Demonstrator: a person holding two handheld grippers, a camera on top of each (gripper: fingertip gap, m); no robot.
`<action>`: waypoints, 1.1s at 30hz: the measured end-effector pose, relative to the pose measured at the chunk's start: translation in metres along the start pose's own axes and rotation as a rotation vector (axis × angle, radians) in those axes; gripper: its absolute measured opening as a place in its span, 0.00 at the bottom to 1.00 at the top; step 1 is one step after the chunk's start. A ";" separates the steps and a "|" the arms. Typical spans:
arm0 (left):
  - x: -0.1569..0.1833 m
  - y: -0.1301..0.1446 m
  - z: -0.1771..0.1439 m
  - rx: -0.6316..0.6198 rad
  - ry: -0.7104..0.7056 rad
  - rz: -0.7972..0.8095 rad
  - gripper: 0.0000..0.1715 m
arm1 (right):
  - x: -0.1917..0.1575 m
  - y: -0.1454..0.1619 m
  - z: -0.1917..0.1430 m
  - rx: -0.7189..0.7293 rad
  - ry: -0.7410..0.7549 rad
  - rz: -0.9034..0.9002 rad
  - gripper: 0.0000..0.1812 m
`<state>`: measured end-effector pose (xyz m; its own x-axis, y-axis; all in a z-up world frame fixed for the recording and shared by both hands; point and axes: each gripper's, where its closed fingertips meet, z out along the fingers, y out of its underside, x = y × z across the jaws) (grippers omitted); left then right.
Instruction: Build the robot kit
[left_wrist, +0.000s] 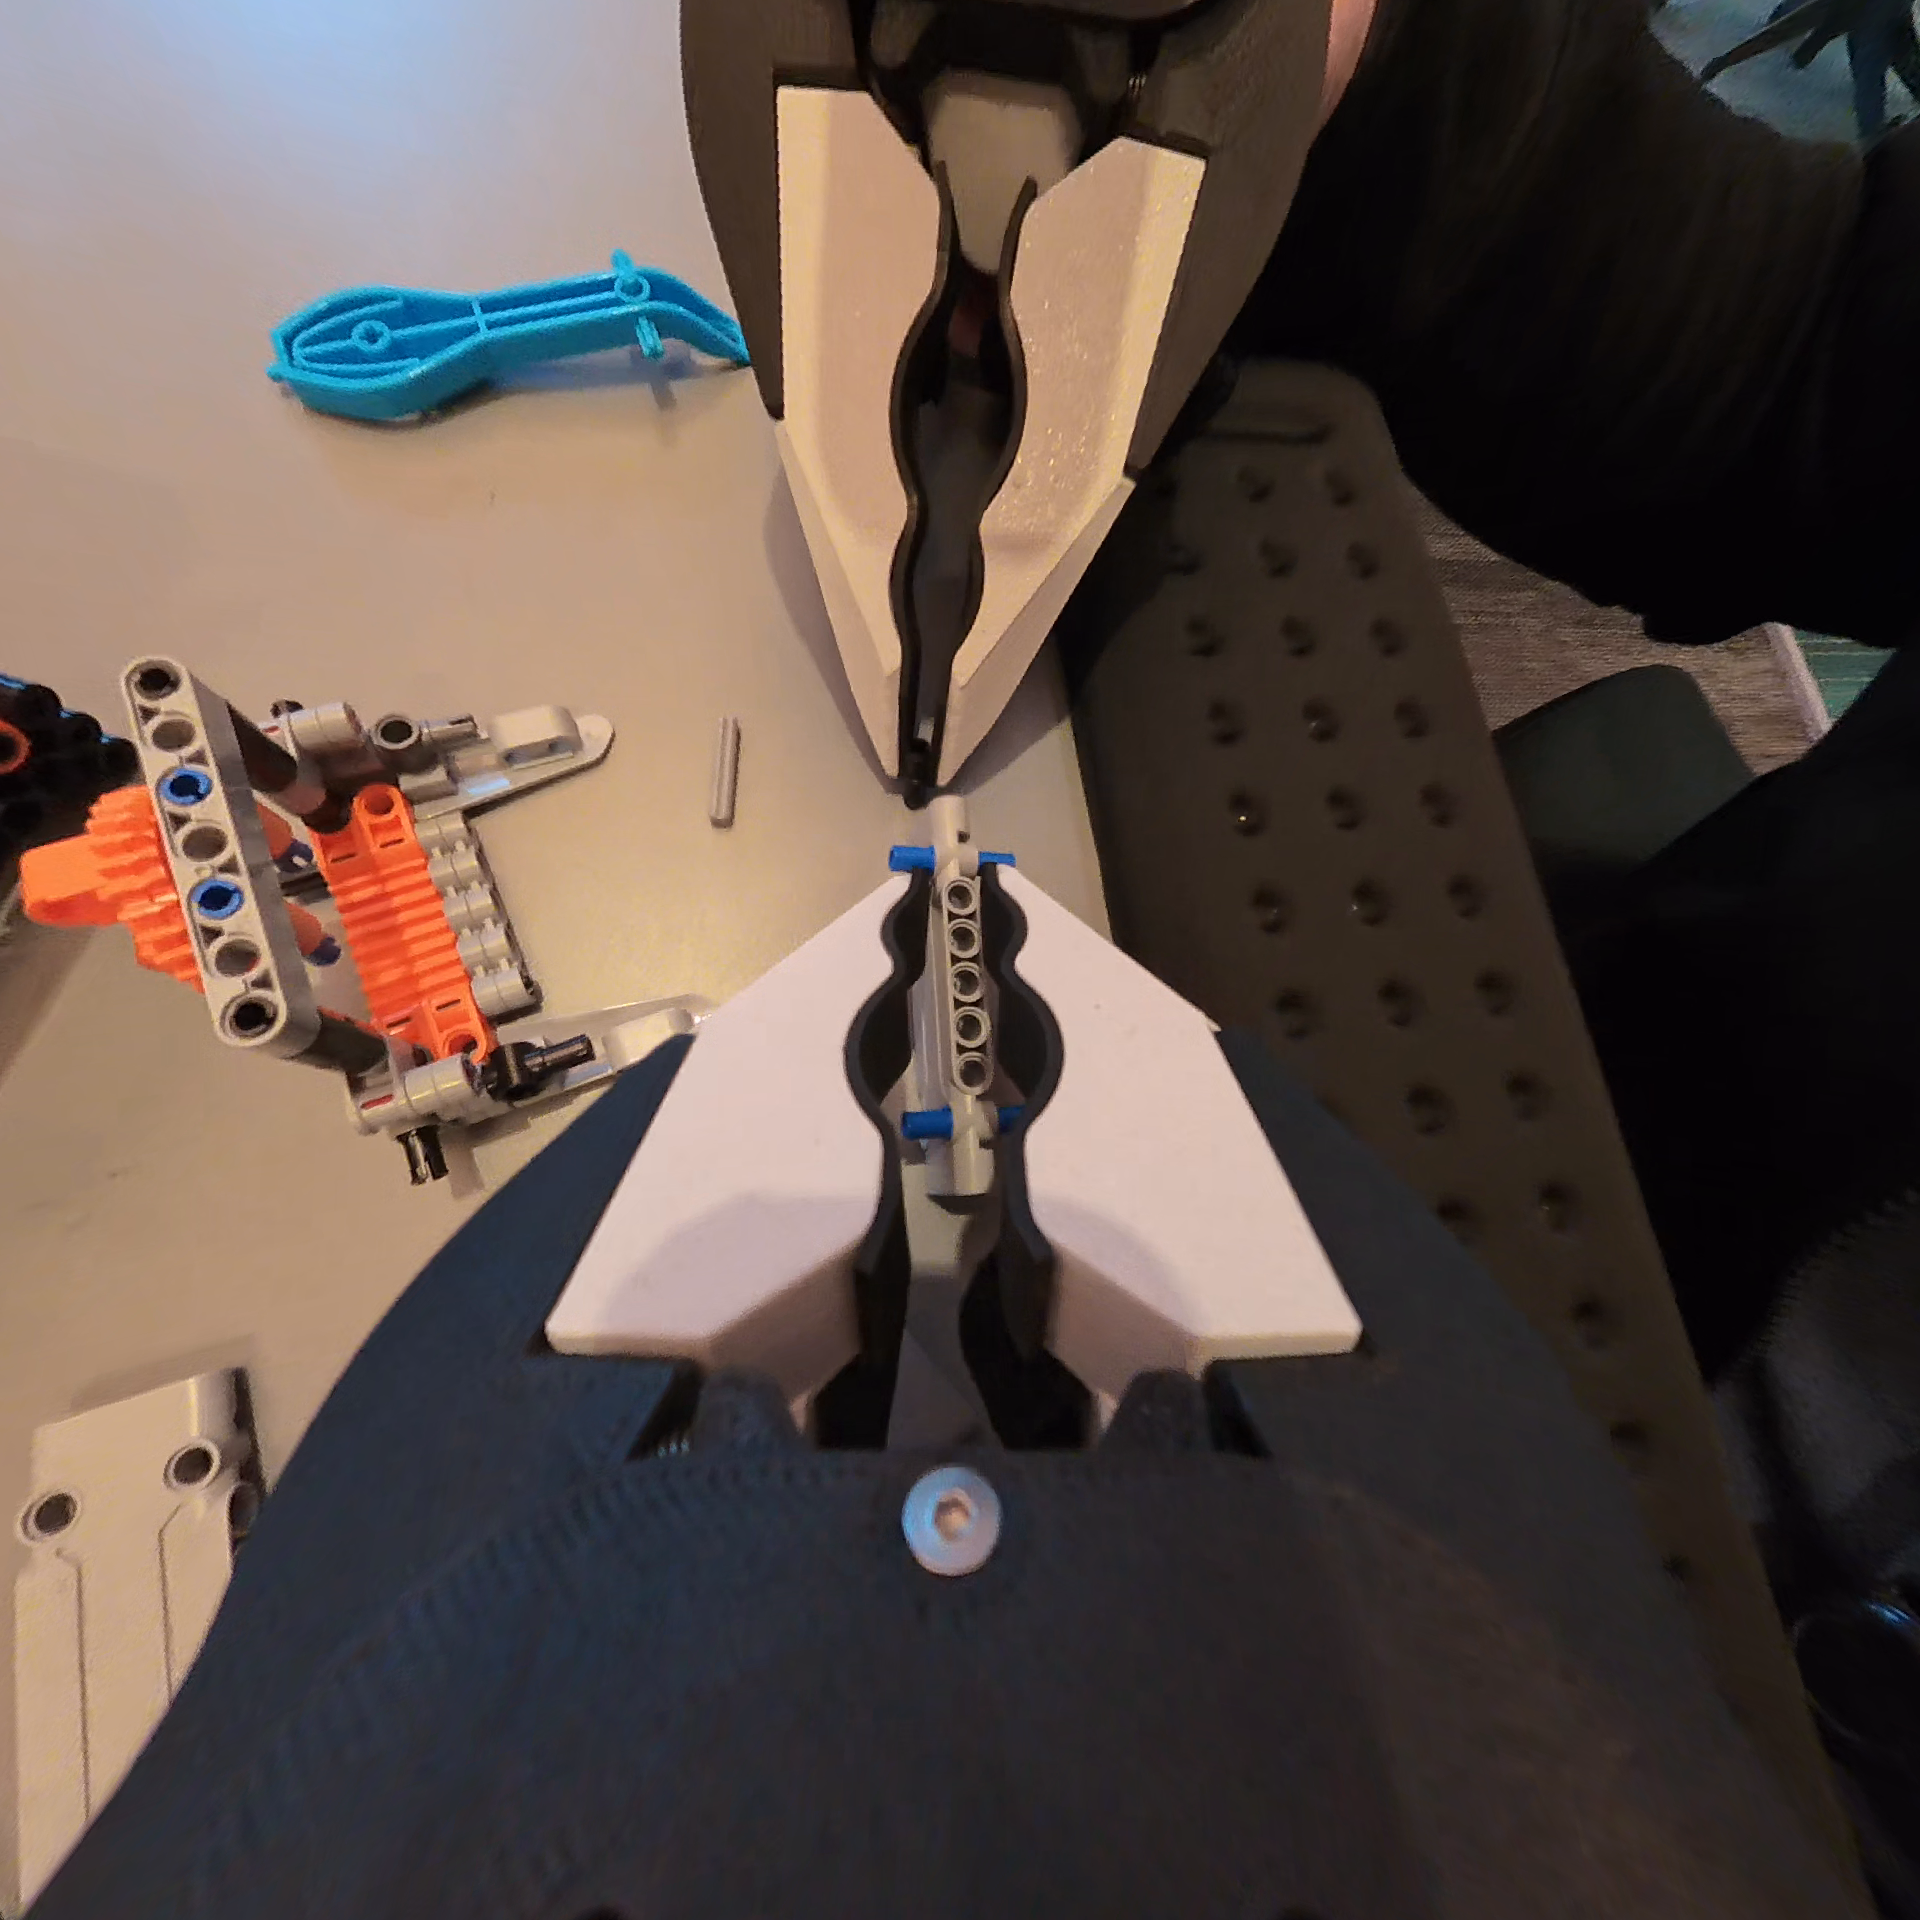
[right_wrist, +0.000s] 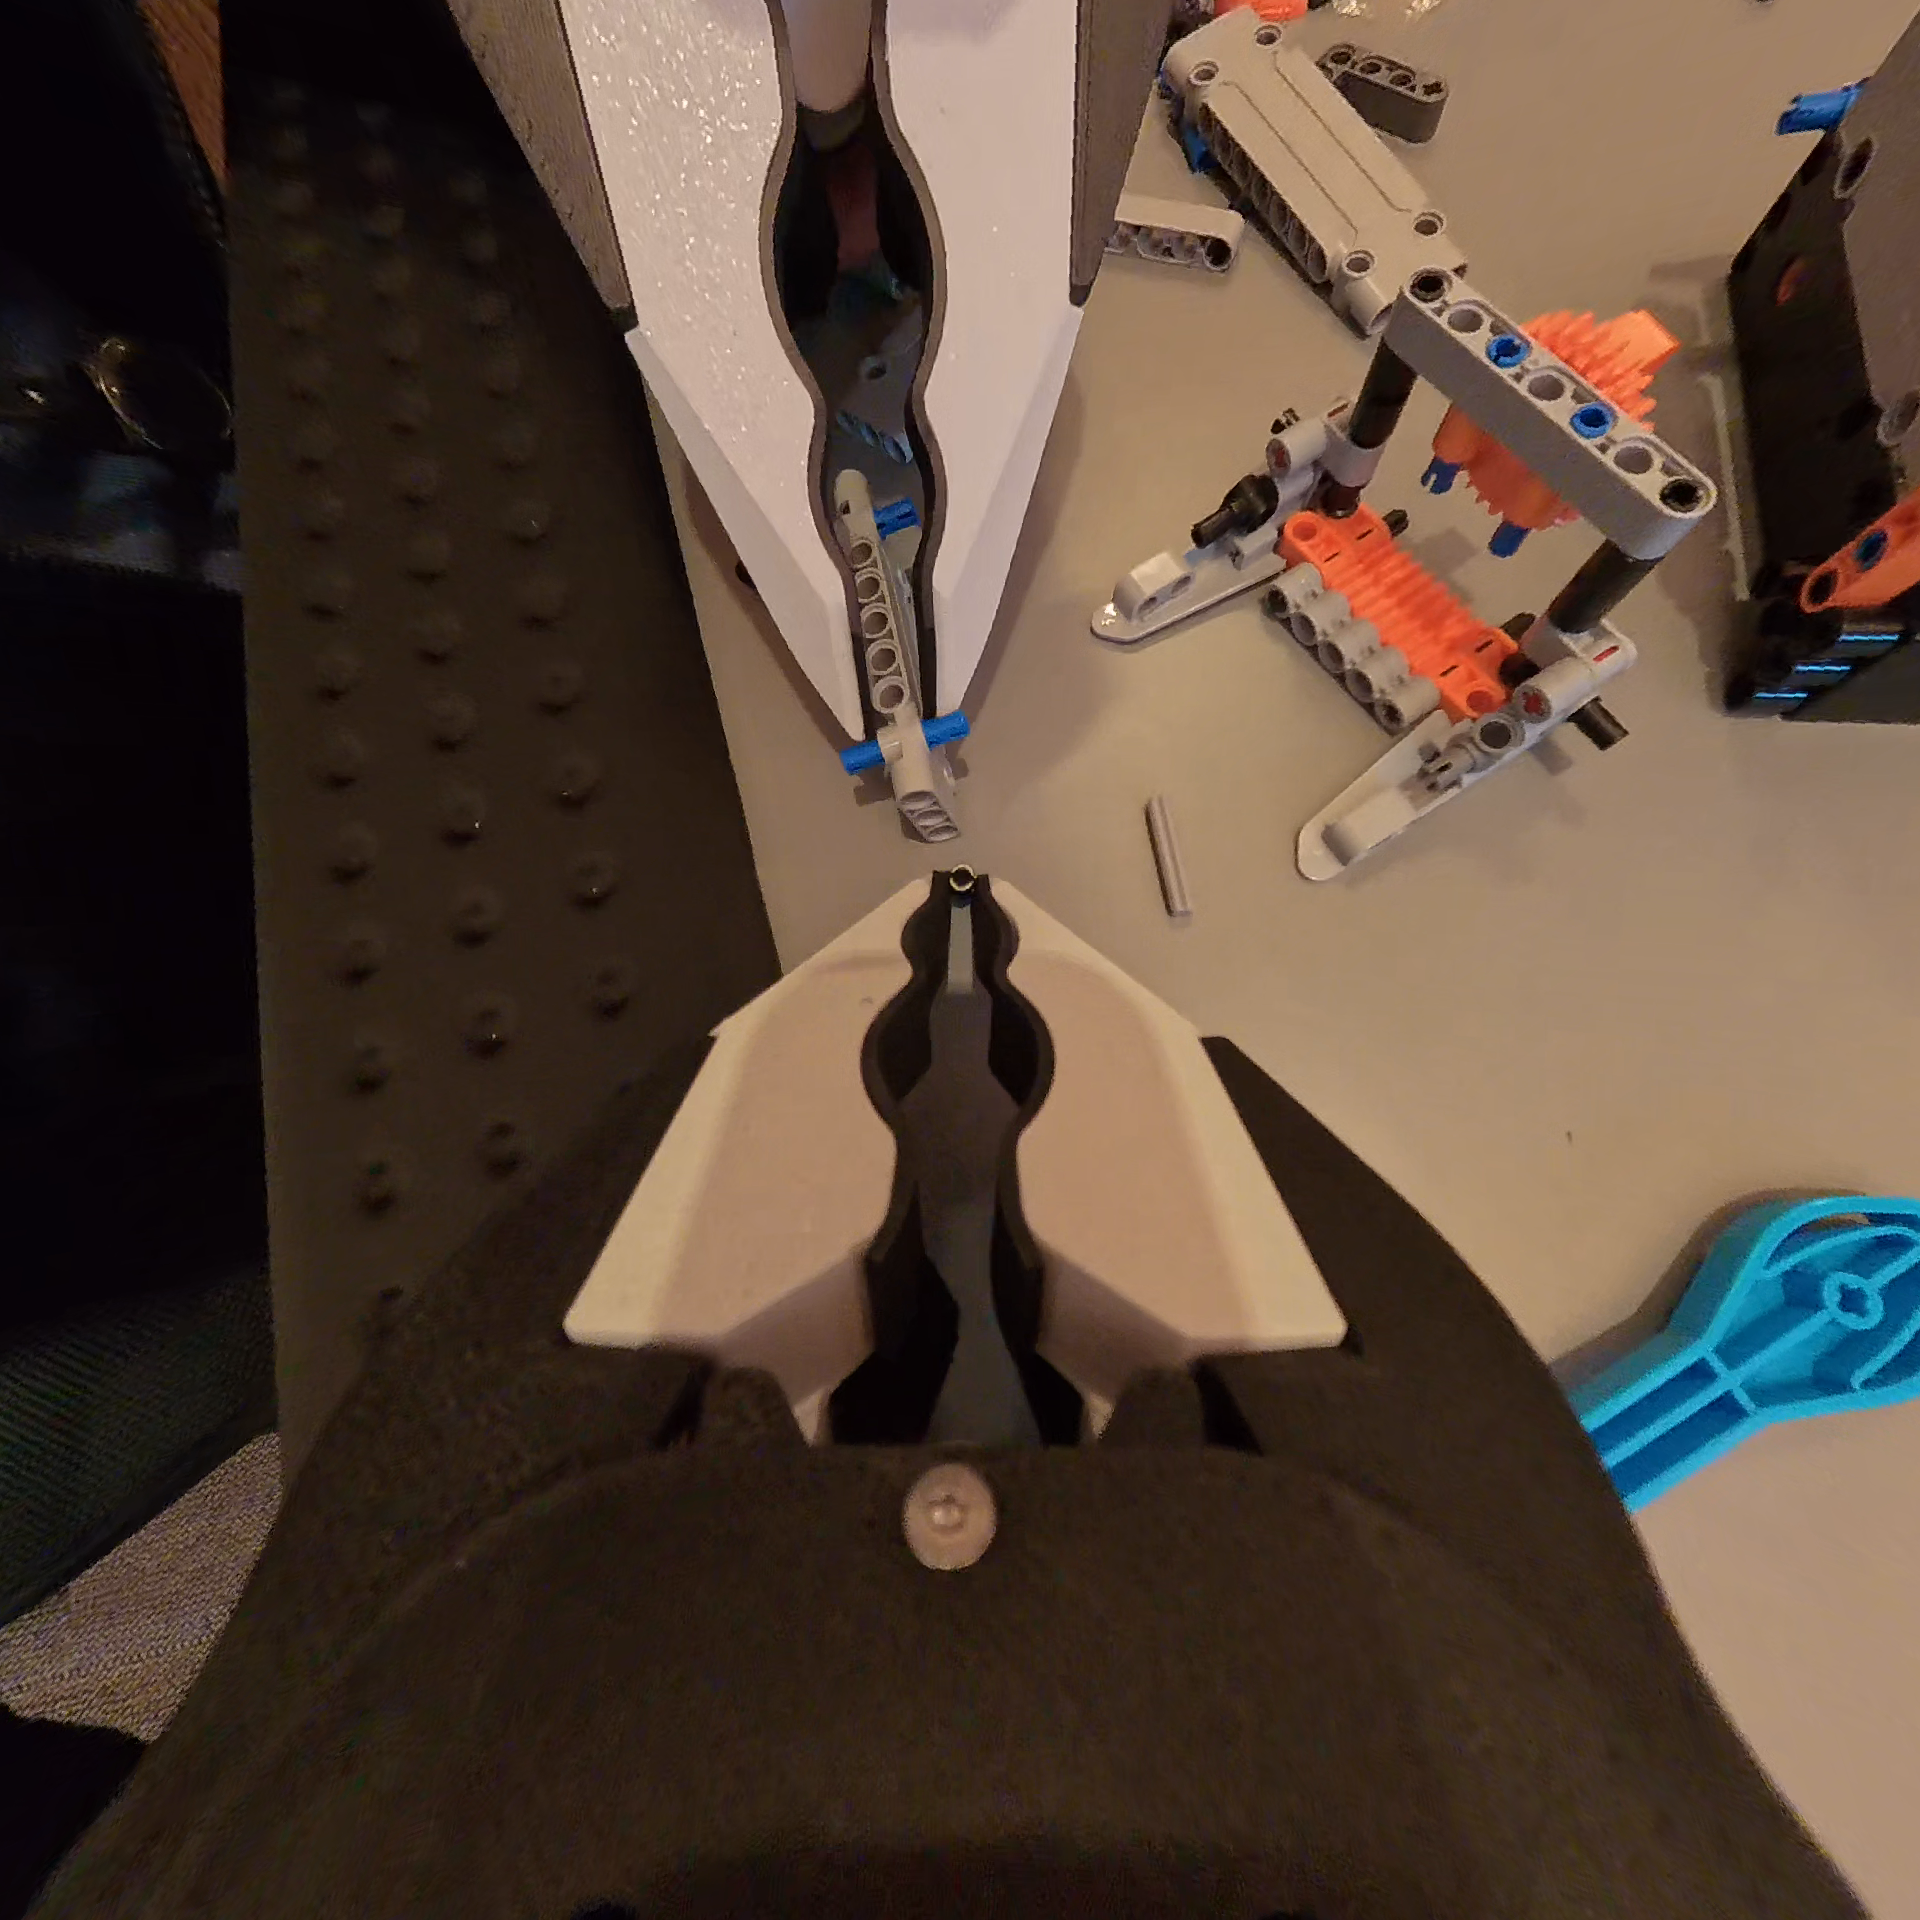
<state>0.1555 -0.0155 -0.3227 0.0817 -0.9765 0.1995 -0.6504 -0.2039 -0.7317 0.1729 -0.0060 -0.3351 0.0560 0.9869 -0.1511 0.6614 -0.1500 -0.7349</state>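
Note:
My left gripper (left_wrist: 951, 883) is shut on a grey holed beam (left_wrist: 961, 987) with blue pins through both ends; its far end sticks out past the fingertips. My right gripper (right_wrist: 961, 883) is shut on a small black pin (right_wrist: 963, 883) held at the very tips. The two grippers face each other tip to tip just above the table near its edge. The pin (left_wrist: 916, 795) sits a short gap from the beam's end connector (right_wrist: 925, 800). In the right wrist view the left gripper (right_wrist: 904, 717) shows with the beam (right_wrist: 883, 623) between its fingers.
An orange and grey model assembly (left_wrist: 322, 904) (right_wrist: 1455, 582) stands on the grey table (left_wrist: 520, 582). A loose grey axle (left_wrist: 724, 771) (right_wrist: 1166, 854) lies near the tips. A turquoise tool (left_wrist: 488, 332) (right_wrist: 1766, 1340), a grey panel (left_wrist: 114, 1538) (right_wrist: 1309, 156) and a black block (right_wrist: 1839, 436) lie around. A dark studded mat (left_wrist: 1351, 831) (right_wrist: 447, 727) flanks the table edge. The tips of both grippers are at nearly the same place. Between my right fingertips and the loose grey axle (right_wrist: 1166, 854) there is roughly 4 cm. My left wrist view (left_wrist: 722, 778) looks at it from another angle.

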 end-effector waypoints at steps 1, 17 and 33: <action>0.000 0.000 0.000 -0.002 0.003 0.000 0.05 | 0.000 0.000 0.000 -0.001 0.000 -0.001 0.01; 0.004 0.010 0.005 -0.106 -0.026 0.091 0.17 | 0.000 -0.002 -0.003 0.025 0.006 -0.024 0.01; -0.013 -0.052 -0.027 0.062 -0.536 0.525 0.00 | -0.003 -0.064 -0.044 0.487 -0.167 0.185 0.01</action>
<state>0.1676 0.0095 -0.2696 0.1392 -0.8438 -0.5182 -0.6629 0.3094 -0.6818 0.1633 0.0029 -0.2591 -0.0074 0.9248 -0.3805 0.2266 -0.3691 -0.9014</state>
